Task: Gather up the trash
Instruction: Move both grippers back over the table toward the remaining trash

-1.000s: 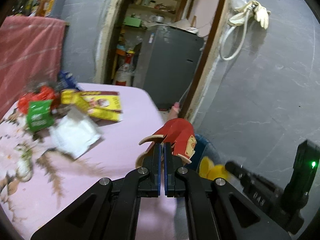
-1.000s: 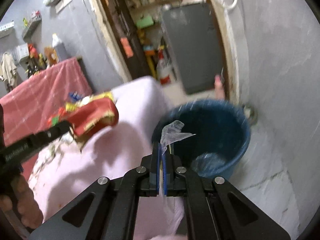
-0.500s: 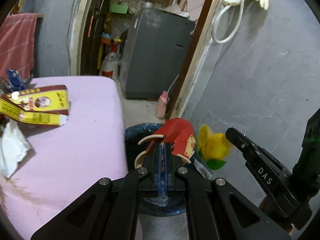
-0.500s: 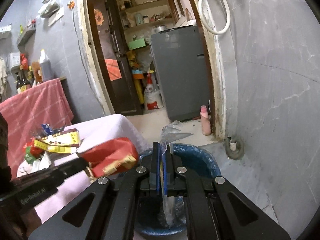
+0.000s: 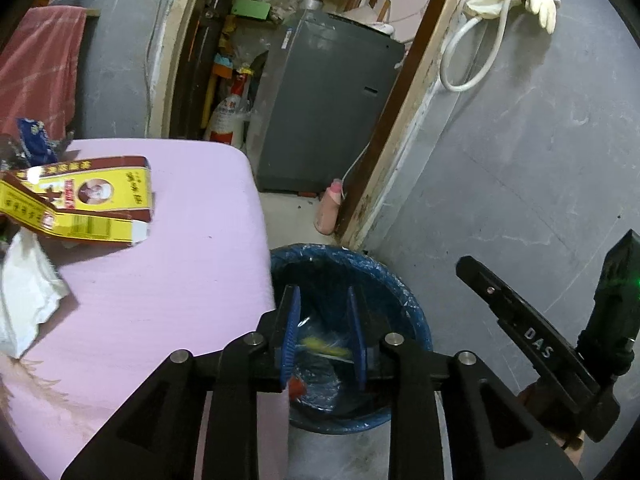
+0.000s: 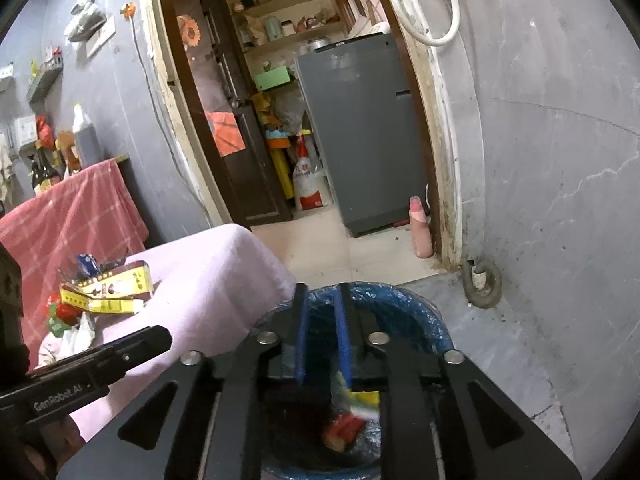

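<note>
Left wrist view: the left gripper (image 5: 324,320) is being held over the blue bin (image 5: 404,300), its jaws having just been opening and now standing partly apart with nothing between the blue pads (image 5: 294,320). Below them, a red wrapper (image 5: 297,388) and a yellow one (image 5: 326,346) are being seen inside the bin's plastic liner. In the right wrist view the right gripper (image 6: 322,320) is likewise being held above the bin (image 6: 416,320), its jaws also just opened part-way and empty, with red and yellow-green scraps (image 6: 348,420) blurred beneath, apparently dropping or just landed.

The release is probably being finished; both grippers would best be kept over the bin's mouth until the pieces are settling, then drawn clear of the liner so it is not being snagged.

More trash is lying on the pink table (image 5: 192,280) beside the bin: a flattened yellow-and-maroon carton (image 5: 92,196), crumpled white paper (image 5: 28,300) and a blue packet (image 5: 34,140), all light and thin.
</note>
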`<state>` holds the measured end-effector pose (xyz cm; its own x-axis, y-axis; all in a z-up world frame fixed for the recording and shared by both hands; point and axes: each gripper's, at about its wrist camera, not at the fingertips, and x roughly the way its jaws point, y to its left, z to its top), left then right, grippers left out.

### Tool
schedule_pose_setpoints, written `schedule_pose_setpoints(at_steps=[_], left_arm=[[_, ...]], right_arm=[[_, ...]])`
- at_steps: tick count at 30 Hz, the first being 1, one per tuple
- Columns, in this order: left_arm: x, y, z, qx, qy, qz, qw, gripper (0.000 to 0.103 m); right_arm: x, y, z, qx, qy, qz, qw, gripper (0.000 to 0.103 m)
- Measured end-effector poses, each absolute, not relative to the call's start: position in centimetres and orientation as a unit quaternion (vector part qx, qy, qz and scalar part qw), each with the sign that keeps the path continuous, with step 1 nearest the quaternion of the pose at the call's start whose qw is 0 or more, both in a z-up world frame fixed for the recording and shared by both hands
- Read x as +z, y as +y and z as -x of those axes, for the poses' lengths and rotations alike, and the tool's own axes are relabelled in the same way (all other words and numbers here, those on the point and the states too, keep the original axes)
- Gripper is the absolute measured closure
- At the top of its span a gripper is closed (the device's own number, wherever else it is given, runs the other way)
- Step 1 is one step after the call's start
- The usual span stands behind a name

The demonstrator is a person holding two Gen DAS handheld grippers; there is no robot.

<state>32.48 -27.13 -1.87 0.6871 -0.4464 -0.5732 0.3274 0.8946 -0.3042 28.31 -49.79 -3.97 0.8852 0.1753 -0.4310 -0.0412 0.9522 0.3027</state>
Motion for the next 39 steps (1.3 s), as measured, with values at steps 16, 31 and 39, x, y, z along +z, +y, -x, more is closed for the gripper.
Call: schedule_pose_setpoints(at_steps=[16, 31, 39], left_arm=[[3.0, -17.6, -24.4, -0.138, 0.230, 0.071, 0.961, 0.017], [2.8, -6.9, -16.9, -0.033, 0.197, 0.024, 0.980, 0.006], [0.4, -1.8, -16.3, 0.006, 0.239, 0.036, 0.970, 0.006]], right_arm=[[2.2, -43.6, -19.4, 0.041, 0.135, -0.110, 0.984, 0.022], [3.0, -33.6, -15.6, 0.103, 0.117, -0.118, 0.981, 0.000], [1.5, -28.9, -16.4, 0.145, 0.154, -0.099, 0.972, 0.000]])
